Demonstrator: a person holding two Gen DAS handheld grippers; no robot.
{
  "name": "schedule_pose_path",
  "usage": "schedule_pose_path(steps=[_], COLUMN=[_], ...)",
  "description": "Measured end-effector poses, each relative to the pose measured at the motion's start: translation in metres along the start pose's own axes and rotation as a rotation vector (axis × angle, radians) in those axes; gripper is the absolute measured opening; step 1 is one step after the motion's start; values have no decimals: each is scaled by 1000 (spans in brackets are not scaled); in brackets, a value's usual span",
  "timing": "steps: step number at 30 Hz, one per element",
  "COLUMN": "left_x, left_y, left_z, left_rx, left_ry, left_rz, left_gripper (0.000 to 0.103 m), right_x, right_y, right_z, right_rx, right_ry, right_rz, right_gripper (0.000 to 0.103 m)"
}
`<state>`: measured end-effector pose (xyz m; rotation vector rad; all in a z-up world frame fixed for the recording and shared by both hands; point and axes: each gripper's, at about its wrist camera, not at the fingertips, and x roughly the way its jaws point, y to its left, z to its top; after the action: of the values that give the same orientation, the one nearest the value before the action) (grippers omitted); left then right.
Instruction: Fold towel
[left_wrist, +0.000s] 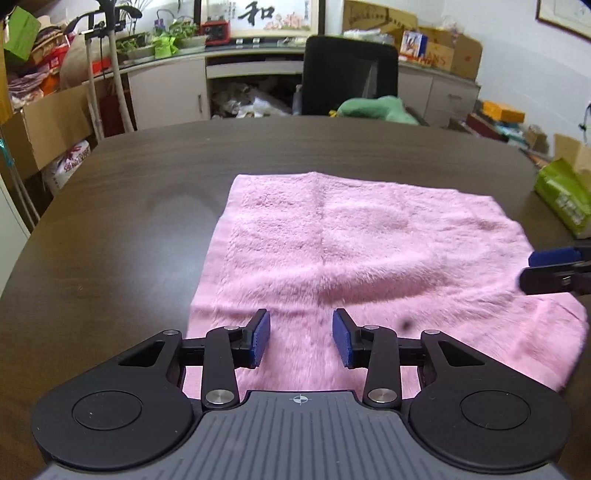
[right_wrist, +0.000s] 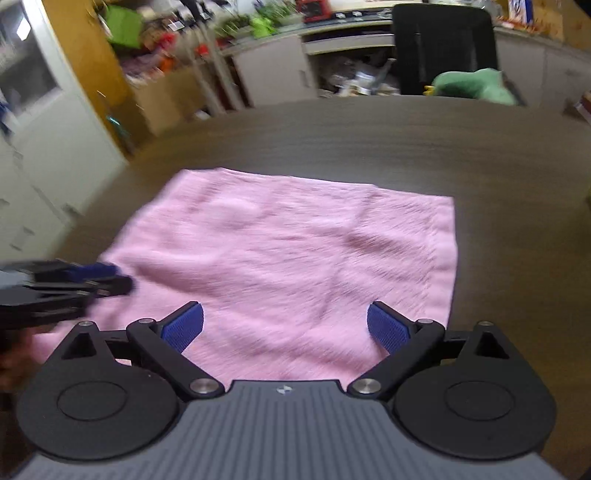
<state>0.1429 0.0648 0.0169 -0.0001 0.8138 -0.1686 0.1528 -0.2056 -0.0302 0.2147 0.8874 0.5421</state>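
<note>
A pink fluffy towel lies spread on the dark wooden table, with a crease running down its middle. My left gripper is open and empty above the towel's near edge. My right gripper is wide open and empty above the near part of the towel. The right gripper shows at the right edge of the left wrist view. The left gripper shows at the left edge of the right wrist view. The right wrist view is blurred.
A green tissue pack lies on the table at the right. A black office chair and a green cloth stand behind the far table edge. Cabinets, boxes and clutter line the walls.
</note>
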Motion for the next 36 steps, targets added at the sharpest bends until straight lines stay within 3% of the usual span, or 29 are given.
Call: schedule_pose_path(steps=[7, 12, 15, 18, 20, 23, 27, 32, 36], left_x=[-31, -49, -58, -66, -72, -82, -95, -76, -57], left_y=[31, 37, 36, 35, 34, 36, 42, 48, 32], left_z=[-34, -40, -49, -61, -66, -72, -67, -52, -54], left_rx=[-66, -74, -41, 0, 20, 34, 14, -71, -9], left_ry=[-3, -16, -13, -6, -10, -36, -138, -146, -110], left_rz=[-24, -40, -41, -57, -70, -80, -38, -63, -37], left_gripper=[51, 57, 60, 63, 65, 69, 77, 78, 77], right_x=[-29, -38, -53, -66, -75, -99, -114, -79, -28], right_y=[-19, -9, -1, 0, 1, 2, 9, 23, 36], right_z=[-24, -27, -42, -63, -71, -83, -85, -74, -67], right_rx=[128, 91, 33, 23, 18, -6, -30, -29, -16], right_ry=[41, 40, 96, 173, 179, 120, 4, -49, 8], right_rz=[171, 309, 340, 300, 276, 201, 118, 95, 97], right_gripper=[97, 98, 98, 98, 98, 98, 99, 99, 100])
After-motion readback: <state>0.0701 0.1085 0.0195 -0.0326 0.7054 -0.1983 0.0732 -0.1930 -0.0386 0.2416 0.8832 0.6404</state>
